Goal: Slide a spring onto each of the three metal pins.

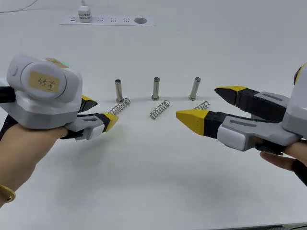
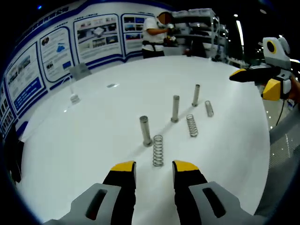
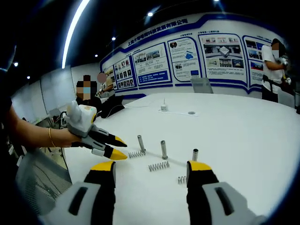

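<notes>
Held the left gripper (image 1: 104,110) low over the table (image 1: 153,182), hand underneath, jaws slightly parted and empty, aimed rightward. Held the right gripper (image 1: 197,101) opposite, jaws spread wide and empty, pointing leftward. Saw the left spring (image 1: 119,106), middle spring (image 1: 159,109) and right spring (image 1: 202,105) lying flat, long axes slanted toward the pin bases. Behind them, found the left pin (image 1: 118,90), middle pin (image 1: 156,88) and right pin (image 1: 194,88) upright in a row. Farthest back, noted a power strip (image 1: 106,20).
</notes>
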Tool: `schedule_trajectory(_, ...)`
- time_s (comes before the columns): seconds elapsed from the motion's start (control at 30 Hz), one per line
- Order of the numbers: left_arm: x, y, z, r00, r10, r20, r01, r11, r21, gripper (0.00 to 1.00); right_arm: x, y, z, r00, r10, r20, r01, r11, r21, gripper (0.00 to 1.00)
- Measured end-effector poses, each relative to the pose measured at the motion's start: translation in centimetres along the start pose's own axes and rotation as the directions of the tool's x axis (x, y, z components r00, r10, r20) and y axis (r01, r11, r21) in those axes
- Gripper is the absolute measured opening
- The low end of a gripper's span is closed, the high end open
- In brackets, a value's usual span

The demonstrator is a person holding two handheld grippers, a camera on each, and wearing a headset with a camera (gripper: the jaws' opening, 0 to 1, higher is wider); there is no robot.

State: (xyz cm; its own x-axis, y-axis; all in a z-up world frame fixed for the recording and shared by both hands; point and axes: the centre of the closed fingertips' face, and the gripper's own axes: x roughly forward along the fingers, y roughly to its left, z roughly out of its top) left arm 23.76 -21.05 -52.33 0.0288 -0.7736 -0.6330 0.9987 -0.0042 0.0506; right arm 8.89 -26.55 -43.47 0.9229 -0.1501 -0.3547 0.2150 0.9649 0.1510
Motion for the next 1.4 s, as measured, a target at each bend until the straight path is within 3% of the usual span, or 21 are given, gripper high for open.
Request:
schedule_trajectory(0.37,1.3,-0.3,-0.3,0.9993,-0.034,-0.017,0.034,0.999,-0.017,0.25,-0.2,-0.3,-0.9,1.0000,-0.009,0.003,0.009,1.000,-0.004,0.69)
schedule_trajectory(0.43,1.5,-0.6,-0.3,0.9982,-0.058,-0.013,0.057,0.996,-0.062,0.24,-0.3,-0.4,-1.0,0.9999,-0.016,0.001,0.016,1.000,-0.011,0.69)
schedule_trajectory(0.93,2.0,-0.2,-0.6,0.9978,-0.051,-0.042,0.050,0.999,-0.008,0.12,-0.6,-1.5,-1.2,0.9982,-0.060,-0.002,0.060,0.998,0.004,0.68)
schedule_trajectory(1.13,1.9,-0.2,-0.6,0.9960,-0.074,-0.049,0.075,0.997,0.016,0.10,-0.5,-1.5,-1.5,0.9980,-0.061,-0.018,0.061,0.998,0.003,0.68)
schedule_trajectory(1.3,1.6,-0.2,-0.9,0.9962,-0.063,-0.061,0.064,0.998,0.014,0.10,-0.5,-1.6,-1.5,0.9976,-0.067,-0.018,0.067,0.998,0.012,0.68)
schedule_trajectory(1.4,1.0,-0.1,-0.7,0.9984,-0.046,-0.033,0.046,0.999,-0.001,0.10,-0.5,-1.5,-1.4,0.9982,-0.060,-0.008,0.060,0.998,0.031,0.67)
